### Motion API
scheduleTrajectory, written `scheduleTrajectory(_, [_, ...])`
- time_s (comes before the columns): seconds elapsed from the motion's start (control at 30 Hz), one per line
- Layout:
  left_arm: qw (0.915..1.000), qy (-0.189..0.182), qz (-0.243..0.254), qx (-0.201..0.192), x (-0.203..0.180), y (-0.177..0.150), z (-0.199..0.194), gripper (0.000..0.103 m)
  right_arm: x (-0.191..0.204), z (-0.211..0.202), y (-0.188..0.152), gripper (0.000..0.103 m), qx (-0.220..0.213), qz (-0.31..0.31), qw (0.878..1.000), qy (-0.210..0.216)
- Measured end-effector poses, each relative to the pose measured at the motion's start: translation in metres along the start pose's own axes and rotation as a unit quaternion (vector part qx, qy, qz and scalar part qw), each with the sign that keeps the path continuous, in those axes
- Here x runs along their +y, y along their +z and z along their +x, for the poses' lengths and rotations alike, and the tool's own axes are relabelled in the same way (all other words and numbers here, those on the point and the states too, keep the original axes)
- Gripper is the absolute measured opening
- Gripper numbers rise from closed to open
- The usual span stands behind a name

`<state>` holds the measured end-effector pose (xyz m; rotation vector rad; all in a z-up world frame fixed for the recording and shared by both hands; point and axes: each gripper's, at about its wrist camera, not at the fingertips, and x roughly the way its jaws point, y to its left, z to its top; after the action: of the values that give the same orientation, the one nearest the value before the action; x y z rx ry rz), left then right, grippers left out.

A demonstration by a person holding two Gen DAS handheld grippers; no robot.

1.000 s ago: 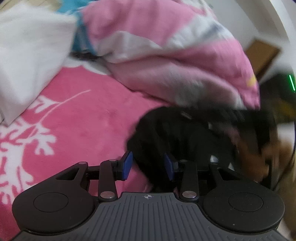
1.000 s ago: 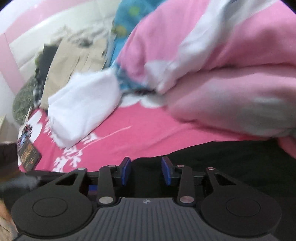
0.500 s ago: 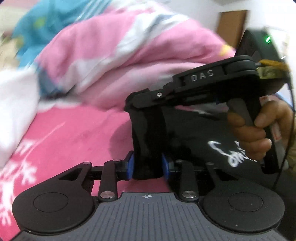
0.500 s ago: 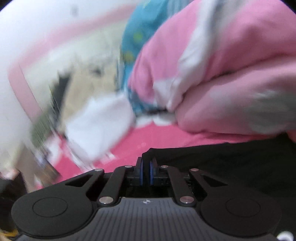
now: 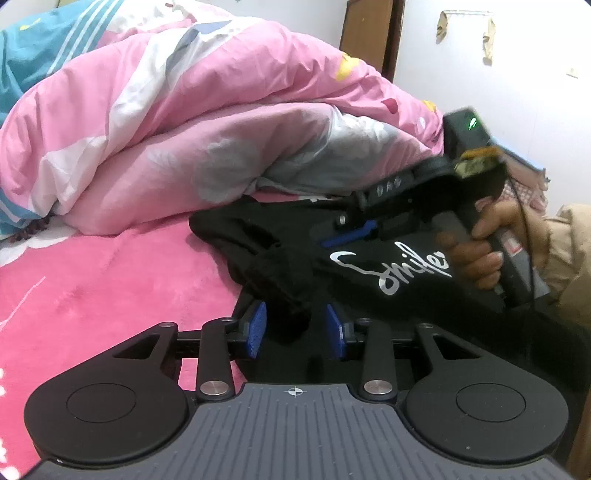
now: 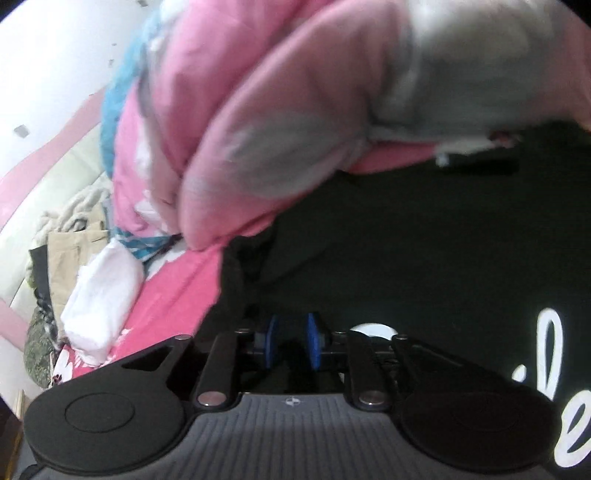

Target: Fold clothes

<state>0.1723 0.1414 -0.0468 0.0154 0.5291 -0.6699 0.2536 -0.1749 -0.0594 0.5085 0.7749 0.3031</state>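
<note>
A black T-shirt [image 5: 258, 236] with white "Smile" lettering lies spread on the pink bed sheet [image 5: 92, 288]. My left gripper [image 5: 295, 328] is open at the shirt's near left edge, and a bunched fold of black cloth sits loose between its blue pads. My right gripper [image 5: 347, 236], held by a hand [image 5: 476, 258], hovers just over the middle of the shirt beside the lettering. In the right wrist view the right gripper [image 6: 293, 343] has its blue pads apart over the black shirt [image 6: 406, 240], with nothing pinched that I can see.
A bulky pink, white and grey duvet [image 5: 184, 110] is heaped right behind the shirt and overhangs its far edge [image 6: 295, 110]. A folded white cloth [image 6: 103, 295] and beige clothes [image 6: 70, 251] lie at the far left near the headboard. A brown door [image 5: 365, 33] stands behind.
Half a second ago both grippers were shut on the raised shirt. Now both have opened, the shirt lies on the bed, and the right gripper has moved right.
</note>
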Motion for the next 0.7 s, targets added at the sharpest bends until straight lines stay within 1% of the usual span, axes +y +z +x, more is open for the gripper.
scheduleTrajectory(0.03, [1.0,-0.002,0.001,0.0,-0.001,0.0,0.0,0.036,0.005,0.0,0.001,0.037,0.002,-0.002,1.0,-0.002])
scheduleTrajectory(0.07, [1.0,-0.003,0.001,-0.001,-0.002,-0.001,0.001,0.036,0.011,0.002,0.002,0.039,0.006,-0.005,1.0,-0.004])
scheduleTrajectory(0.1, [1.0,-0.005,0.002,-0.001,-0.002,-0.001,0.001,0.036,0.019,0.005,0.003,0.039,0.009,-0.011,1.0,-0.008])
scheduleTrajectory(0.23, [0.9999,-0.011,0.01,0.0,-0.005,-0.002,0.0,0.036,0.056,0.017,0.002,0.039,0.0,-0.091,0.996,-0.019])
scheduleTrajectory(0.3, [0.9998,-0.013,0.017,-0.001,-0.007,-0.002,0.0,0.036,0.076,0.031,0.002,0.039,0.007,-0.149,0.988,-0.028])
scheduleTrajectory(0.37, [0.9998,-0.01,0.018,-0.004,-0.007,-0.001,0.0,0.036,0.089,0.049,0.002,0.037,0.037,-0.193,0.98,-0.038])
scheduleTrajectory(0.4, [0.9998,-0.007,0.017,-0.006,-0.006,-0.001,0.0,0.036,0.091,0.055,0.001,0.037,0.053,-0.207,0.976,-0.05])
scheduleTrajectory(0.43, [0.9999,-0.004,0.014,-0.008,-0.005,-0.001,0.0,0.036,0.092,0.06,-0.001,0.034,0.067,-0.22,0.971,-0.065])
scheduleTrajectory(0.47, [0.9999,-0.002,0.01,-0.008,-0.004,0.0,0.001,0.037,0.092,0.06,-0.003,0.033,0.077,-0.229,0.967,-0.077])
scheduleTrajectory(0.5, [0.9999,0.0,0.006,-0.009,-0.002,0.0,0.001,0.037,0.09,0.053,-0.006,0.033,0.079,-0.232,0.966,-0.084])
scheduleTrajectory(0.6, [0.9999,0.0,0.007,-0.011,-0.004,0.002,0.003,0.039,0.082,0.028,-0.019,0.033,0.075,-0.237,0.963,-0.1])
scheduleTrajectory(0.7, [0.9997,-0.001,0.019,-0.013,-0.012,0.004,0.006,0.04,0.073,0.005,-0.031,0.033,0.072,-0.235,0.963,-0.115])
